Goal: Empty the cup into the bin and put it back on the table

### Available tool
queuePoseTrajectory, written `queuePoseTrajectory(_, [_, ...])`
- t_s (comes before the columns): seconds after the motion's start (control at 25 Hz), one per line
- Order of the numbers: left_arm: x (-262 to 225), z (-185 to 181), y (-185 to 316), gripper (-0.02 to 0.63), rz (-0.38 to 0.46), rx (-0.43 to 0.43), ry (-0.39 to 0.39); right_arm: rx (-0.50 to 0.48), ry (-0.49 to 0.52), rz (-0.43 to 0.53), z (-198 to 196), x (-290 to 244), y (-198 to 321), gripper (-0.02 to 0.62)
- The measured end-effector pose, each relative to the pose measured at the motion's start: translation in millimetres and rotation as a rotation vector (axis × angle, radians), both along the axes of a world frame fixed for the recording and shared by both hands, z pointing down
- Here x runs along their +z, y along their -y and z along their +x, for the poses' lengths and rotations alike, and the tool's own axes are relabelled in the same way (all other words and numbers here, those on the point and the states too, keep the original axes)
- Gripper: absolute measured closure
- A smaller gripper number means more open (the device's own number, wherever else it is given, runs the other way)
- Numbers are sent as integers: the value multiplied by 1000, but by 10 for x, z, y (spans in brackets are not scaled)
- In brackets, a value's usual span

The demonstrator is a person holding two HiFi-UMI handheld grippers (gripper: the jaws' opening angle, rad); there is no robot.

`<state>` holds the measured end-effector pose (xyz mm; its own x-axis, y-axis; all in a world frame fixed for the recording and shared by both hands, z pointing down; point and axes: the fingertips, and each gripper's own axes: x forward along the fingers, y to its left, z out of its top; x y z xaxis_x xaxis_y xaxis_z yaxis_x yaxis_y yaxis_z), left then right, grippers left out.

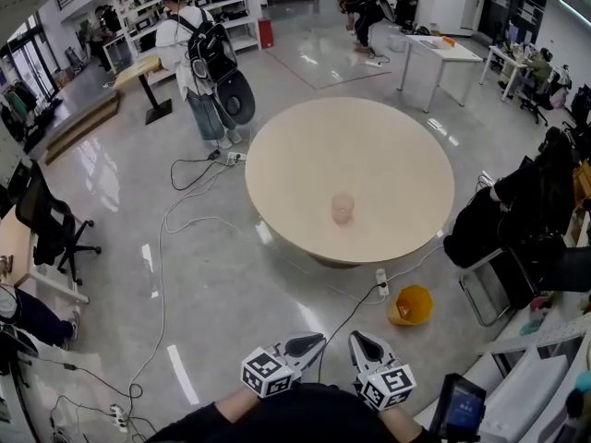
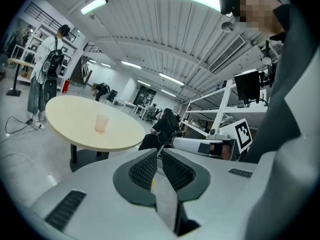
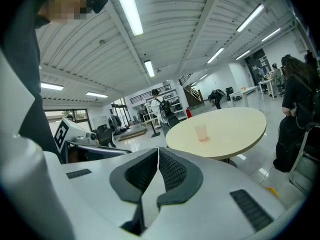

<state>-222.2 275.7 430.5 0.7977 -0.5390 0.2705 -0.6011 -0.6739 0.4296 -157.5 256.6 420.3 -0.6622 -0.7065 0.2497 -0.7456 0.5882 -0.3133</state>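
A clear pinkish plastic cup (image 1: 343, 208) stands upright on the round beige table (image 1: 388, 146), toward its near side. The cup (image 2: 101, 123) shows small in the left gripper view, and the cup (image 3: 201, 132) also appears in the right gripper view. An orange bin (image 1: 411, 305) sits on the floor by the table's near right. My left gripper (image 1: 311, 345) and right gripper (image 1: 364, 345) hang side by side near my body, well short of the table. Both are shut with nothing between their jaws.
Cables and a power strip (image 1: 380, 282) trail across the glossy floor near the table. A seated person in black (image 1: 517, 210) is at the right, and a standing person with a backpack (image 1: 199, 58) is beyond the table. An office chair (image 1: 55, 229) stands at the left.
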Motion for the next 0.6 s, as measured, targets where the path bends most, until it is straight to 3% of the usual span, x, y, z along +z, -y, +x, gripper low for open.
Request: queuePoseTrajectory(0.6, [-21,-1019,1290,575,-16,96,-51,78,-38,-30,-1014,-42,1158,578])
